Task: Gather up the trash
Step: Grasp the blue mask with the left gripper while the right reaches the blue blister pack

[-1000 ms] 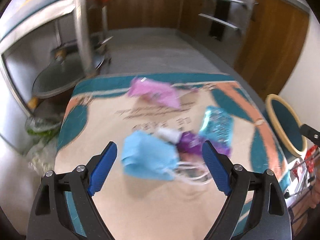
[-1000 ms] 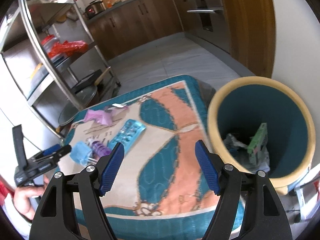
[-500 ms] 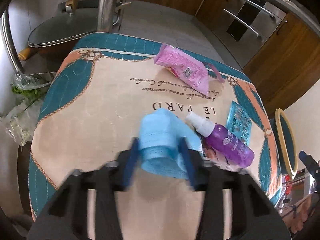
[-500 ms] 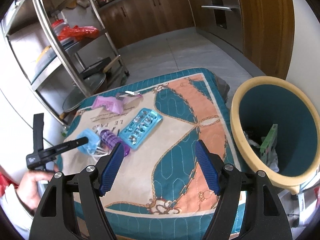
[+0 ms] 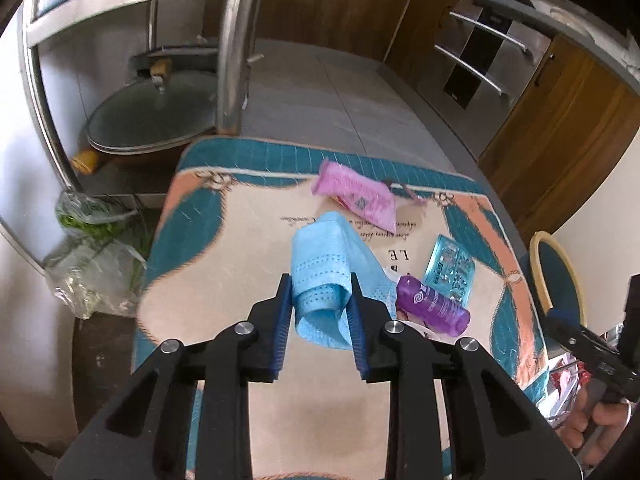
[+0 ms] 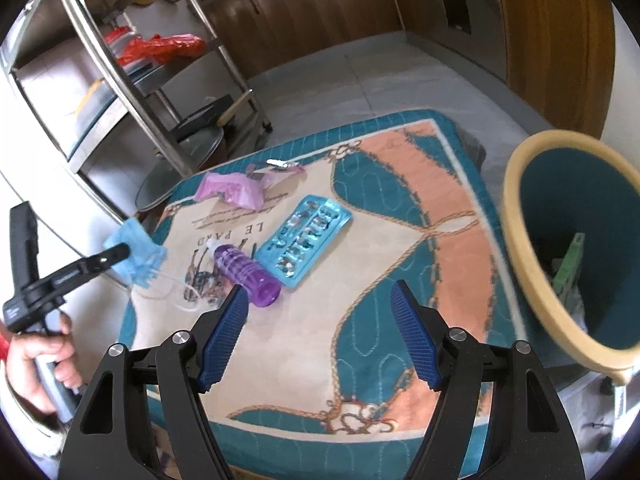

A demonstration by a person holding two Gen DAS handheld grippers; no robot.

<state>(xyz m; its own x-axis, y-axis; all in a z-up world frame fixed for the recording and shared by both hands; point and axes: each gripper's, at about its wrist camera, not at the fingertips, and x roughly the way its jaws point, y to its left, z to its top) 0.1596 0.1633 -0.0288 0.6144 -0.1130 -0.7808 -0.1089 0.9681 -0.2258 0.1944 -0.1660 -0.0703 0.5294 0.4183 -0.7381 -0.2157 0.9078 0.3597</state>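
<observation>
My left gripper (image 5: pixel 320 292) is shut on a light blue face mask (image 5: pixel 332 256) and holds it lifted above the patterned table cover (image 5: pixel 224 264); the mask also shows in the right wrist view (image 6: pixel 136 252), its white straps trailing down. On the cover lie a purple spray bottle (image 6: pixel 244 272), a blue blister pack (image 6: pixel 304 236) and a pink wrapper (image 6: pixel 232 192). My right gripper (image 6: pixel 316 328) is open and empty above the cover's near side. A teal bin with a cream rim (image 6: pixel 516 240) stands at the right, with trash inside.
A steel shelf rack (image 6: pixel 132 80) stands behind the table at the left, with pan lids (image 5: pixel 152 116) low down. A plastic bag with greens (image 5: pixel 92 240) lies on the floor beside the table. Wooden cabinets (image 6: pixel 360 12) line the far wall.
My left gripper closed on the blue mask and lifted it off the cover. My right gripper moved closer to the purple bottle, still open.
</observation>
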